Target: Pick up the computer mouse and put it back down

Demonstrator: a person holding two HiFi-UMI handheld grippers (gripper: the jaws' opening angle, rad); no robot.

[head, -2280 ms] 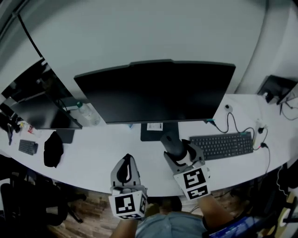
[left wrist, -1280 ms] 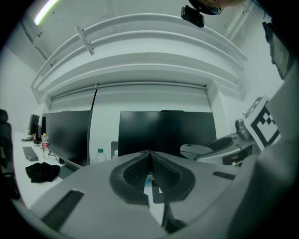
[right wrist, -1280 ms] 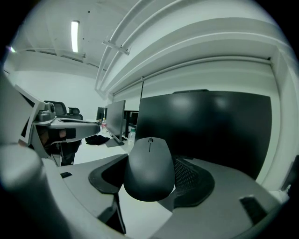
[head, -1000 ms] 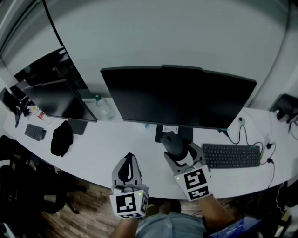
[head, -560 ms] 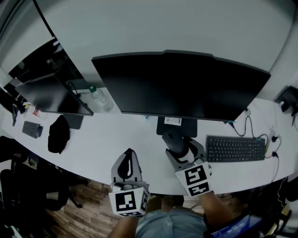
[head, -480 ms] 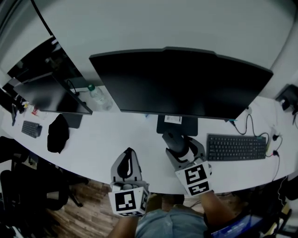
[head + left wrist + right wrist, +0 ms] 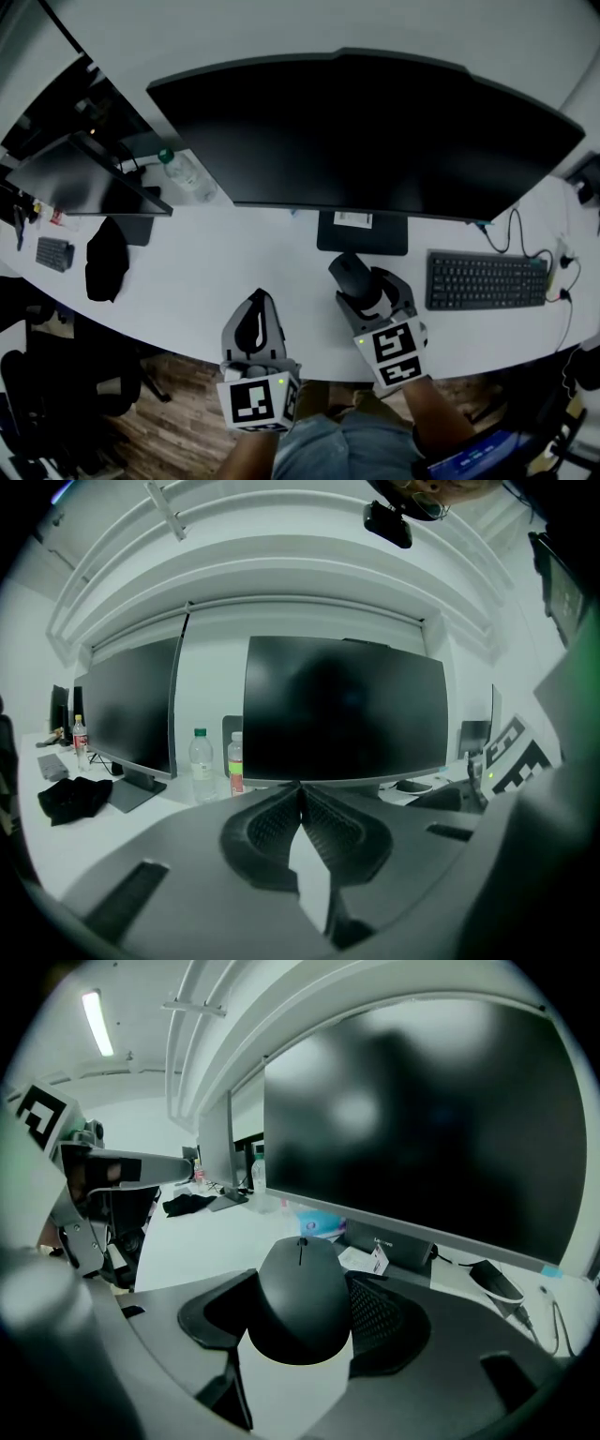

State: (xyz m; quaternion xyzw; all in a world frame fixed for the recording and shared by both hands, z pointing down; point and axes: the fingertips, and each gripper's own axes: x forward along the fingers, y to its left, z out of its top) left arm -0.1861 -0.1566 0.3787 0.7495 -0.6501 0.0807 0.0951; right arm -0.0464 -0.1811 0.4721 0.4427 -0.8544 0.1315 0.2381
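The black computer mouse sits between the jaws of my right gripper, just in front of the monitor stand. In the right gripper view the mouse fills the gap, and both ribbed pads press on its sides. White desk shows beneath it; I cannot tell whether the mouse touches it. My left gripper hovers over the desk's near edge to the left. Its jaws meet at the tips with nothing in them.
A wide black monitor spans the back of the white desk. A keyboard and cables lie to the right. To the left stand a water bottle and a second monitor, with a black cloth nearby.
Both grippers have come down toward the desk, the right one still carrying the mouse. The head view has tilted, so the monitor now fills more of the picture.
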